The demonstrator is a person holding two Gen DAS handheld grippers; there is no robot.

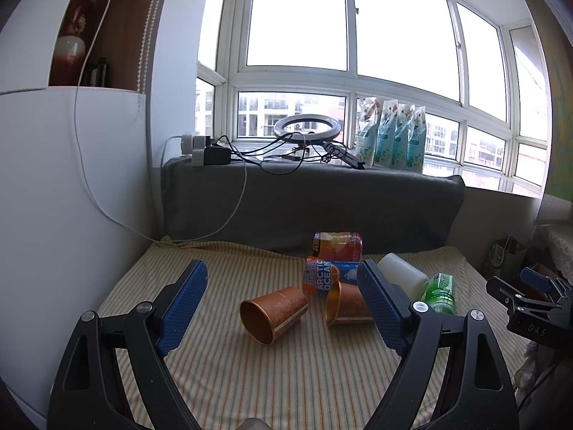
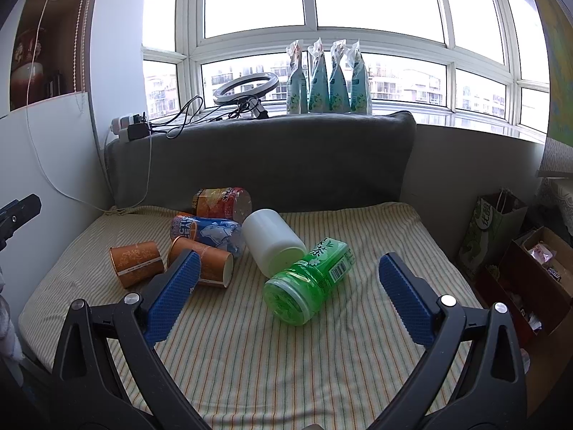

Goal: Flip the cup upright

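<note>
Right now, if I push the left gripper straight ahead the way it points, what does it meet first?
Most likely the nearer copper cup, lying on its side with its mouth towards the open left gripper. The second copper cup lies just right of that line, by the right finger. Depth is hard to judge through the fisheye.

Daylight floods a wide bay window (image 2: 358,0) ahead of the gripper, above a grey cushion (image 2: 265,157) and striped bedding (image 2: 286,358).

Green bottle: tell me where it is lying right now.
The green bottle lies on its side on the striped cloth, centred between the right gripper's fingers, touching the white jar.
</note>
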